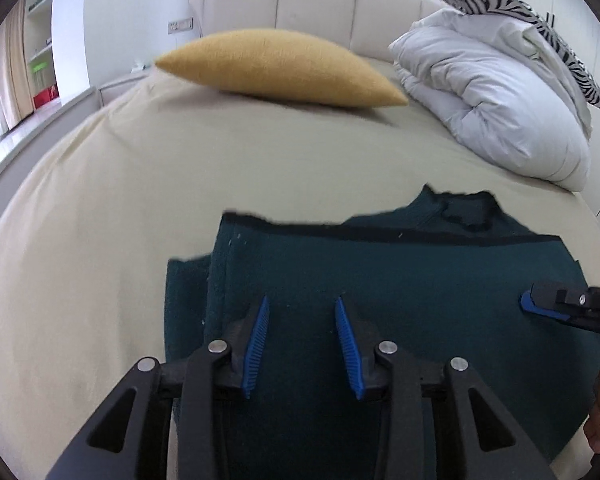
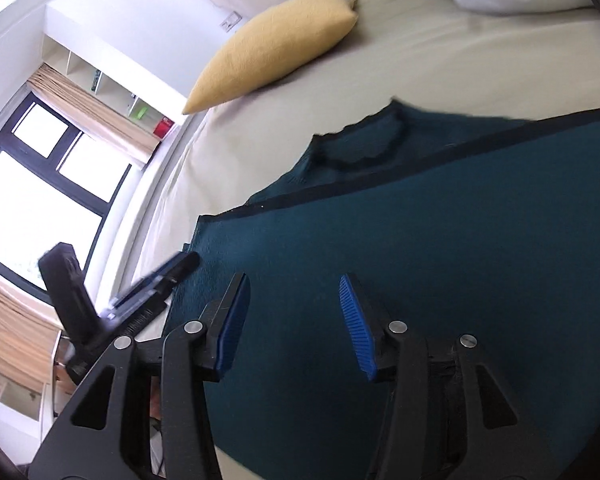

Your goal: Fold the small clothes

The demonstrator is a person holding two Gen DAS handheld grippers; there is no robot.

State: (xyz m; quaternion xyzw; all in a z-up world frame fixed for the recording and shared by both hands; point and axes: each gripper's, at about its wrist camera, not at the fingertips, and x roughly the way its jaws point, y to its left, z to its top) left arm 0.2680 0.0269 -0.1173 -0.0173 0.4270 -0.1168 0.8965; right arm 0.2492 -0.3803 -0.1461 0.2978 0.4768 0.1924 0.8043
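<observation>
Both grippers, left gripper (image 1: 302, 308) and right gripper (image 2: 294, 284), hover spread over the sweater (image 1: 380, 280), folded crosswise, collar toward the pillow (image 1: 276, 68).

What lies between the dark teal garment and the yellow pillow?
Only bare cream bedsheet separates the dark teal knitted garment from the mustard-yellow pillow; both wrist views show it.

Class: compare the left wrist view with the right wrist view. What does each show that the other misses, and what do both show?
Only the left wrist view shows the zebra-print pillow atop the white duvet. Only the right wrist view shows the window and curtains. Both show the dark green garment on the bed, the yellow cushion, and both open grippers: left gripper, right gripper.
</observation>
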